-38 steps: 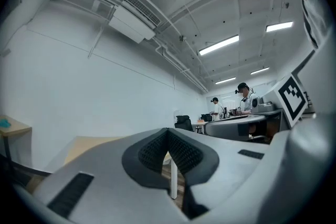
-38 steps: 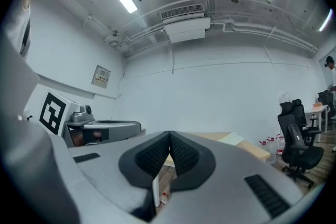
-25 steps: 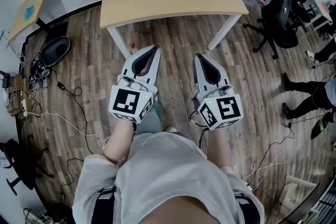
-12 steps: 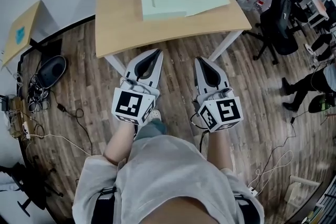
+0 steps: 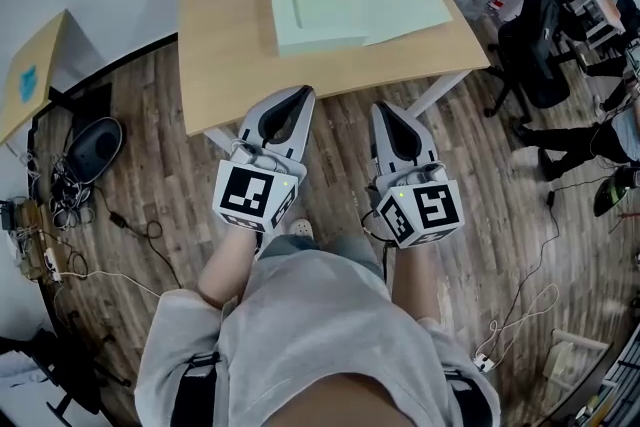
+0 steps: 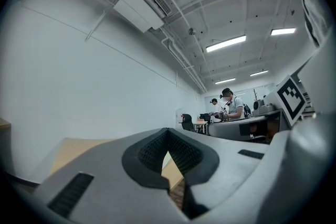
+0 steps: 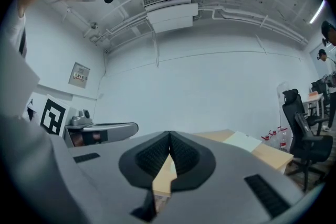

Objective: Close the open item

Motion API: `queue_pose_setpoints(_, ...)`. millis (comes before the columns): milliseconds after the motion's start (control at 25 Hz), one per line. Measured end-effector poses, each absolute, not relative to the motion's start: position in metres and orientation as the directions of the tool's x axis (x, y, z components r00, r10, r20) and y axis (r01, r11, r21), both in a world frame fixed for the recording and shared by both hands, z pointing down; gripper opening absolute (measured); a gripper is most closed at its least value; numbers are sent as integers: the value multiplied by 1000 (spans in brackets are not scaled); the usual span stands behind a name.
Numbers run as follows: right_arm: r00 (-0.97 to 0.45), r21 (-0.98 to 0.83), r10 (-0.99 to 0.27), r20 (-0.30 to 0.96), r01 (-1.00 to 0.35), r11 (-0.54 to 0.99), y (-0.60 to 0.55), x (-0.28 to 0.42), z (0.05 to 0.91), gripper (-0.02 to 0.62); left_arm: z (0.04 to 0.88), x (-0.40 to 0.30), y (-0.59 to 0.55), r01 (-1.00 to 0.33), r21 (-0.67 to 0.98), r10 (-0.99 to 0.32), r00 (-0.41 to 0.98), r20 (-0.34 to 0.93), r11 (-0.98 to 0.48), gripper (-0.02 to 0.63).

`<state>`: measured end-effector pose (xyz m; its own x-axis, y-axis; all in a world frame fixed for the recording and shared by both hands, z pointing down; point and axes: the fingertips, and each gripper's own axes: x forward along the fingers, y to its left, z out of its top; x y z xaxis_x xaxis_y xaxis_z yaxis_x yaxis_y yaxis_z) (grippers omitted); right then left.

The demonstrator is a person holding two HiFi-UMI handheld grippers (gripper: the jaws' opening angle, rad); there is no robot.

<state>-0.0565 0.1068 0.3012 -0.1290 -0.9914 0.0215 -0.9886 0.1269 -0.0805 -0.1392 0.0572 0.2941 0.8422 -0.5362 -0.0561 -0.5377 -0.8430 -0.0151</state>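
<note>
Looks steeply down on a wood-plank floor, with a light wooden bench standing at the top of the head view against a pale wall. Finds the task's thing, a flat pale green box, lying on the bench top toward its far right part, open, with its lid folded out flat to the right and a small dark spot near the fold. Takes in a black office chair right of the bench and a smaller table at far left, well apart from it. Holds the left gripper and the right gripper side by side and level, tips at the bench's near edge in the head view, well short of the box. Presses the left fingers together at the tips, with nothing between them; shuts the right fingers the same way, likewise empty. Shows loose cables trailing on the floor at left.
</note>
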Motion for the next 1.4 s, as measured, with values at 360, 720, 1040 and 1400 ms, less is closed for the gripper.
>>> queue_pose_setpoints(360,-125,-70,-991,41,-990,122,72,-35,309,9,298,-116,21,-538,-6,-537,842,-59,-843,12)
queue_pose_setpoints(720,-194,-56,-980,31,-980,192,35,26,303,9,294,-58,-11,-599,-11,-596,799,-75,-801,12)
queue_pose_setpoints(1040,-259,-51,-965,44,-965,257,0,87,304,9,297,1,-40,-648,9,-647,759,-76,-761,12)
queue_pose_setpoints(1400,-323,-45,-945,49,-946,320,-20,151,306,9,302,59,-53,-707,17,-706,704,-79,-707,12)
